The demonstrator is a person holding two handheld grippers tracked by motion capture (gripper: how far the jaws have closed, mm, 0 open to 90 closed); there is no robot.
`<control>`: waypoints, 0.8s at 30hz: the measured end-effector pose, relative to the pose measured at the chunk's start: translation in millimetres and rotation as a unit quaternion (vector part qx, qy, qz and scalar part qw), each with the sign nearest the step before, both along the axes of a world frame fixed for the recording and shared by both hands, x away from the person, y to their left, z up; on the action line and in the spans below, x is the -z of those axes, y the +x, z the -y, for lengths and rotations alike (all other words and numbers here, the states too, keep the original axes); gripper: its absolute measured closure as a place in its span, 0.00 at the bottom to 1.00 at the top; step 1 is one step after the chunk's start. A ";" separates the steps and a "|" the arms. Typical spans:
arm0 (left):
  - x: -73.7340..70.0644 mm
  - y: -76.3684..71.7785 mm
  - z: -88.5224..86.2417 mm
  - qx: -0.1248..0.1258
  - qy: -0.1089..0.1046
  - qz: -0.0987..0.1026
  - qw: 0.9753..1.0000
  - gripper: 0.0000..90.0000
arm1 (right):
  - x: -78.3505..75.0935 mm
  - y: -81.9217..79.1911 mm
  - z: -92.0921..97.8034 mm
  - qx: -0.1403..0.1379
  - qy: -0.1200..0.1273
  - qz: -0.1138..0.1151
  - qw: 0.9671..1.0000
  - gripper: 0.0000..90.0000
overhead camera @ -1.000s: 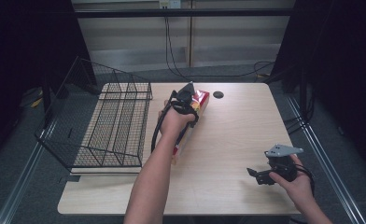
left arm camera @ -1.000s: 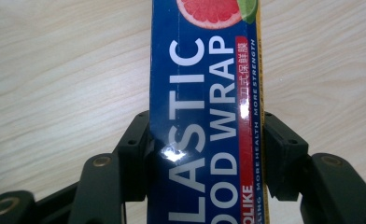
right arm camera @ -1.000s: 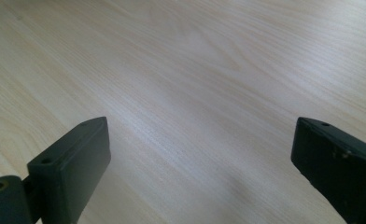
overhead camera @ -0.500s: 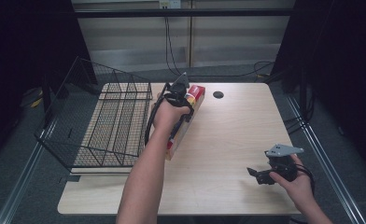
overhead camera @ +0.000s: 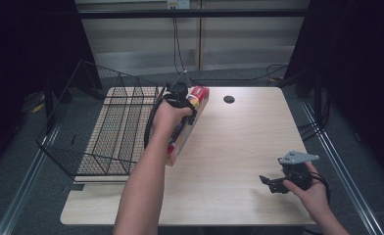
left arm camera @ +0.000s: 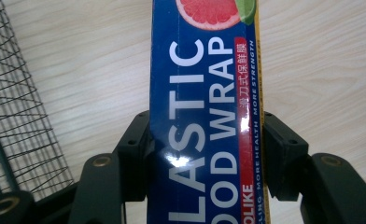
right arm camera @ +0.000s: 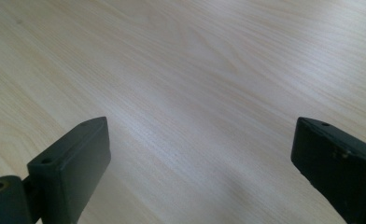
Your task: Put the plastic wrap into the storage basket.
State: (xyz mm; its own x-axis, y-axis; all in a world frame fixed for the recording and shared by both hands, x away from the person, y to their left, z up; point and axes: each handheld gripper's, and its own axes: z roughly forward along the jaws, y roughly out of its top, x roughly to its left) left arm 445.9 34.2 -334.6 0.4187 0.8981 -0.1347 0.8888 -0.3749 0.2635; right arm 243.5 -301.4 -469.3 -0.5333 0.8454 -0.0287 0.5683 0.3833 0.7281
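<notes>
Since a second ago the left gripper (overhead camera: 184,98) has slid farther up the plastic wrap box (left arm camera: 204,112), which lies beside the wire basket (overhead camera: 107,132); clamped across its glossy, light, crushable sides, grip gently. Right gripper (overhead camera: 273,183) idles agape.

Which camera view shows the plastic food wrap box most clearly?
The left gripper view: the plastic food wrap box is close, its blue face and white lettering are readable, and the left tool has a jaw pressed against each side. In the high view the box is small and partly hidden by the hand. The right gripper view looks at the table.
</notes>
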 end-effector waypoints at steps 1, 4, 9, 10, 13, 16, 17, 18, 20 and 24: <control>-0.9 -0.4 -1.4 -0.004 -0.001 0.004 1.000 0.50 | 0.2 0.3 0.6 -0.002 -0.003 0.003 1.000 0.05; -5.3 -1.4 -5.4 -0.014 -0.005 0.001 1.000 0.50 | -0.2 0.3 0.6 -0.001 0.002 -0.002 1.000 0.05; -13.0 -1.9 -12.5 -0.019 -0.006 0.003 1.000 0.50 | 0.2 0.1 -0.4 -0.001 -0.003 -0.001 1.000 0.05; -15.4 -2.5 -13.6 -0.022 -0.005 -0.003 1.000 0.50 | 0.1 0.0 -0.4 -0.002 -0.001 -0.002 1.000 0.05; -18.1 -2.8 -16.3 -0.022 -0.005 -0.002 1.000 0.50 | 0.0 0.0 -0.1 0.000 -0.002 0.000 1.000 0.05; -23.1 -3.0 -21.6 -0.019 -0.006 0.002 1.000 0.50 | 0.3 0.2 0.5 -0.001 -0.004 0.003 1.000 0.05; -24.2 -3.6 -21.7 -0.026 -0.009 0.002 1.000 0.50 | -0.1 0.0 0.3 0.002 -0.003 0.001 1.000 0.05; -25.7 -3.5 -23.0 -0.025 -0.010 0.001 1.000 0.50 | 0.0 0.1 0.2 0.000 -0.002 0.000 1.000 0.05; -27.9 -3.7 -24.0 -0.027 -0.010 0.003 1.000 0.50 | 0.0 0.1 0.1 0.000 -0.004 0.001 1.000 0.05; -30.0 -3.3 -27.3 -0.030 -0.013 0.002 0.999 0.50 | -0.6 -0.1 0.3 0.000 -0.003 0.001 1.000 0.05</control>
